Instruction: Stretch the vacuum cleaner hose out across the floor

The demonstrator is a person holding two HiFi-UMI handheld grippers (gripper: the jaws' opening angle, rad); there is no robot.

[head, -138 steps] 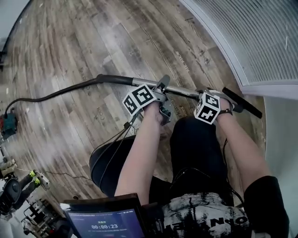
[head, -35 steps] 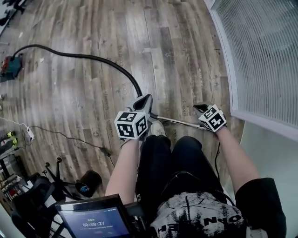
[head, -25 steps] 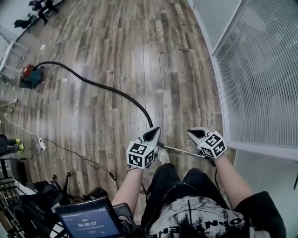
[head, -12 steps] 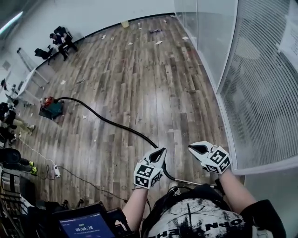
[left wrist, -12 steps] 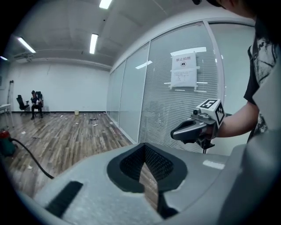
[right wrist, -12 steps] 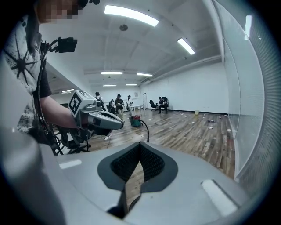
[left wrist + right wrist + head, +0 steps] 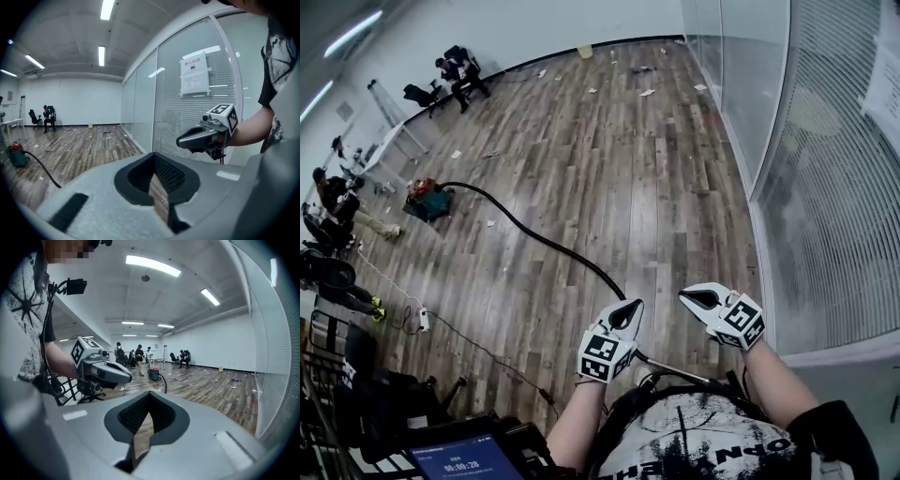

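Hanging level in front of the person's chest, the left tool [image 7: 623,314] and the right tool [image 7: 698,300] both have their jaws pressed together with nothing between them. They point forward, near each other, and neither touches the hose. Below them, by the person's legs, a thin metal wand [image 7: 670,366] lies on the wooden floor [image 7: 656,187]. From behind the left tool the black hose [image 7: 544,239] runs in a long, gently curving line across the boards, away and to the left, up to the teal and red vacuum cleaner [image 7: 428,200]. A white power strip [image 7: 423,321] with a thin cable lies at the left edge. Slatted blinds [image 7: 834,187] behind glass line the right side. By the far wall, people [image 7: 459,70] sit on chairs.
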